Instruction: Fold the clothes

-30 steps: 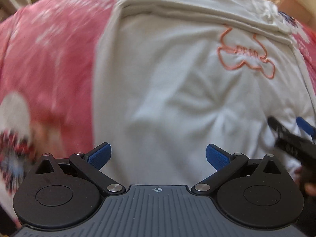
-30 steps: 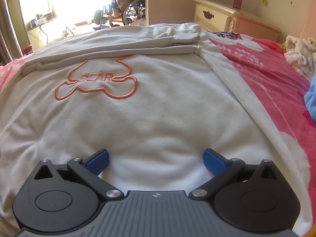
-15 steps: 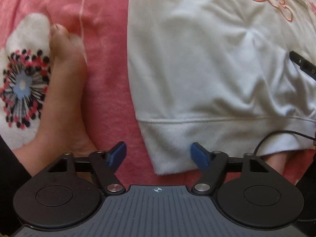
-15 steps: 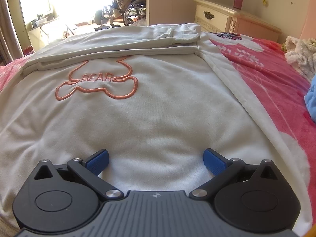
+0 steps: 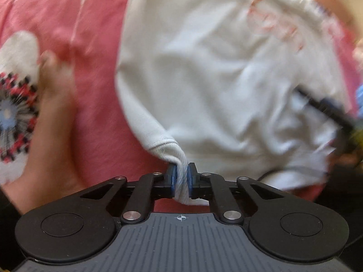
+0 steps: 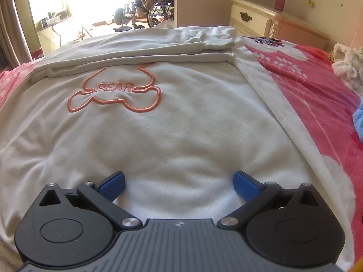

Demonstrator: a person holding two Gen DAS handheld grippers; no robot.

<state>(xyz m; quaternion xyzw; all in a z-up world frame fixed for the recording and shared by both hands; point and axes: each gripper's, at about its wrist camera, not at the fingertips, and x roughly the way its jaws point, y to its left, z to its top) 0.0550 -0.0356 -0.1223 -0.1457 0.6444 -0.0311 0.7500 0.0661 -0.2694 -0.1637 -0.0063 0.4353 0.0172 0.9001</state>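
A white sweatshirt (image 6: 181, 122) with an orange bear outline and the word BEAR lies spread on a pink bed cover, its sleeves folded across the top. My left gripper (image 5: 181, 176) is shut on the ribbed hem corner of the sweatshirt (image 5: 204, 68), and the cloth bunches up between the blue pads. My right gripper (image 6: 179, 181) rests over the lower middle of the sweatshirt with its jaws wide open and only flat fabric between them. The right gripper (image 5: 326, 106) also shows blurred at the right edge of the left wrist view.
The pink floral bed cover (image 6: 317, 95) runs along both sides of the sweatshirt. A person's bare foot (image 5: 52, 122) rests on it at the left. A cream nightstand (image 6: 261, 20), a fluffy white item (image 6: 347, 65) and a blue cloth (image 6: 358, 122) lie to the right. A wheelchair (image 6: 156, 11) stands beyond the bed.
My left gripper dropped from above the sweatshirt to its lower left hem corner and closed on it, lifting the cloth into a bunch. The right gripper stayed still and open.
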